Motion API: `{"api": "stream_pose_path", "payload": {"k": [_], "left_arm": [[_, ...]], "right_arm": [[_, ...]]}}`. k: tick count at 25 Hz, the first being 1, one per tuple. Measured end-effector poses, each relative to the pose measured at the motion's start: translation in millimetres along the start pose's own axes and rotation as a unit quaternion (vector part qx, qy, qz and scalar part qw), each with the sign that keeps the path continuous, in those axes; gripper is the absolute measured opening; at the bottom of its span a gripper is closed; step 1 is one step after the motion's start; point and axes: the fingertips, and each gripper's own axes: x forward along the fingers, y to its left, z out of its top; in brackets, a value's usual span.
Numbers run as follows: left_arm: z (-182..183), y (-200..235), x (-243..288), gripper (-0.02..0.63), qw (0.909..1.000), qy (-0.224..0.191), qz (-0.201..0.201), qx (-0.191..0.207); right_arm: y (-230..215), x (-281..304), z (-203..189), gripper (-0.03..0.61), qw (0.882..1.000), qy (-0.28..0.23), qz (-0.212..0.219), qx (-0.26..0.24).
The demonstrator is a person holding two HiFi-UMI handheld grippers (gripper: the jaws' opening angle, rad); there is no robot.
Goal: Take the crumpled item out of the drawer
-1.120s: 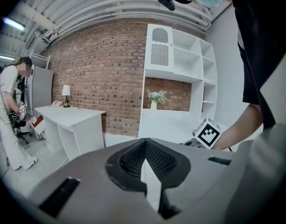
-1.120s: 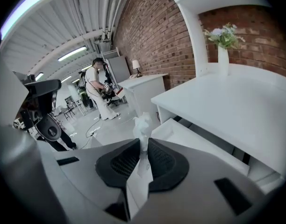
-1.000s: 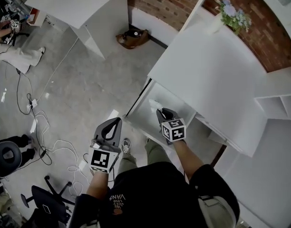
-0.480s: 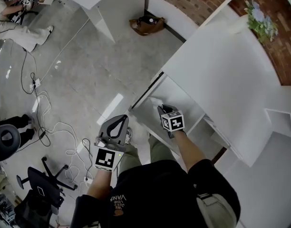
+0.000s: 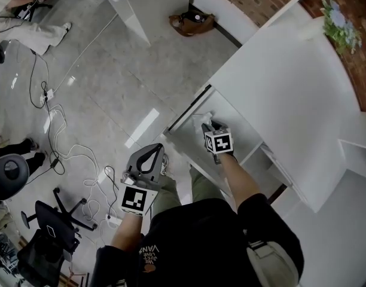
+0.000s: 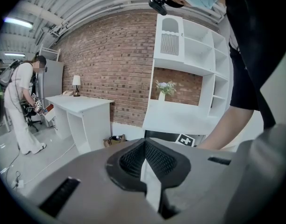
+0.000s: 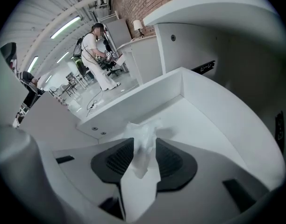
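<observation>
**Ana:** White, thin and soft-looking, the crumpled item stands between the two pads of my right gripper. The jaws have just been opening, and they do not press on it.

**Ben:** Where does the item lie?

**Ana:** It lies on the bottom of the open drawer, close to one wall. In the head view my right gripper points down into this drawer, which is pulled out from under the white desk top. The item is just beyond the tips.

**Ben:** And your other hand?

**Ana:** My left gripper is clenched on nothing. It hangs outside the drawer, over the grey floor.
</observation>
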Motion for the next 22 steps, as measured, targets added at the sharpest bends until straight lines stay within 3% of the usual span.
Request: {"api": "stream_pose_path", "payload": {"k": [6,15,22], "left_arm": [[-5,0,-3,0.006,1.0000,0.004,0.002,-0.005],[0,-2,-5,0.006,0.9999,0.005,-0.012,0.001],[18,-13,-7,0.006,0.9992,-0.008,-0.037,0.010]], "right_arm": [[-10,-3,5,0.193,0.999,-0.015,-0.028,0.004],[-16,-32,18,0.196,0.996,-0.061,-0.050,0.029],[-9,-85,37,0.180,0.987,-0.135,-0.070,0.052]]}}
